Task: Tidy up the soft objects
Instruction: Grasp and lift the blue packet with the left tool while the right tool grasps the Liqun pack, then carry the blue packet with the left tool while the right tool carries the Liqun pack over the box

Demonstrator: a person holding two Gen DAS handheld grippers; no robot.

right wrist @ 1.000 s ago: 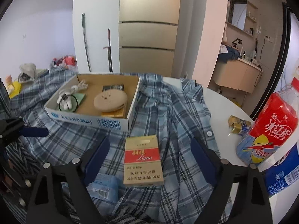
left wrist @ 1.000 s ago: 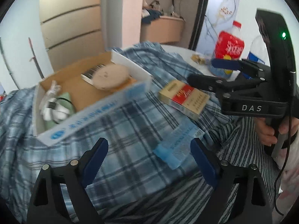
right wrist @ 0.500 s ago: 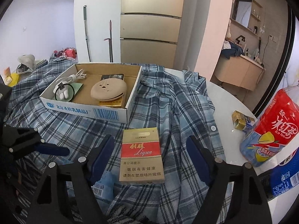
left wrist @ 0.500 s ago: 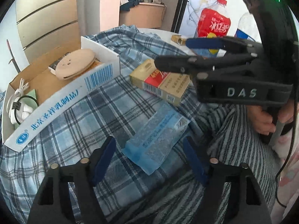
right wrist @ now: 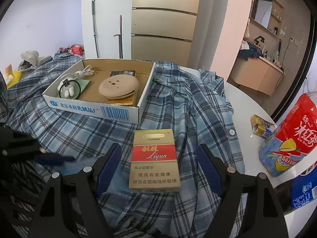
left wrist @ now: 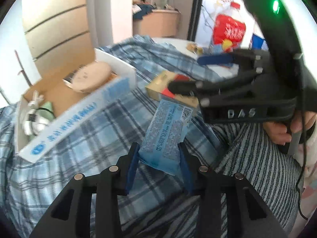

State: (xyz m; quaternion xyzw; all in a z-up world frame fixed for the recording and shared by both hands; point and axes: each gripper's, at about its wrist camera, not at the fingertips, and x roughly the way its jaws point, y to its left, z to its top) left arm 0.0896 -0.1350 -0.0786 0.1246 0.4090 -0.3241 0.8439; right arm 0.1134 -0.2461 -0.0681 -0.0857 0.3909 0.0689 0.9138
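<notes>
My left gripper (left wrist: 158,158) is shut on a light blue tissue pack (left wrist: 168,130) and holds it tilted just above the blue plaid shirt (left wrist: 89,148). My right gripper (right wrist: 158,166) is open, its fingers on either side of a gold and red cigarette box (right wrist: 154,160) lying on the shirt (right wrist: 198,103), not touching it. The right gripper also shows in the left wrist view (left wrist: 198,73), over the cigarette box (left wrist: 164,85). The left gripper's finger (right wrist: 53,158) shows at the left of the right wrist view.
An open cardboard box (right wrist: 95,107) holding a beige round pad (right wrist: 118,86), white cable and small items sits on the shirt. A red iced tea bottle (right wrist: 293,134), a blue bottle (right wrist: 305,188) and a small gold carton (right wrist: 261,127) stand on the white table (right wrist: 241,103) at right.
My left gripper has closed on the tissue pack and lifted it off the shirt. My right gripper has come lower around the cigarette box.
</notes>
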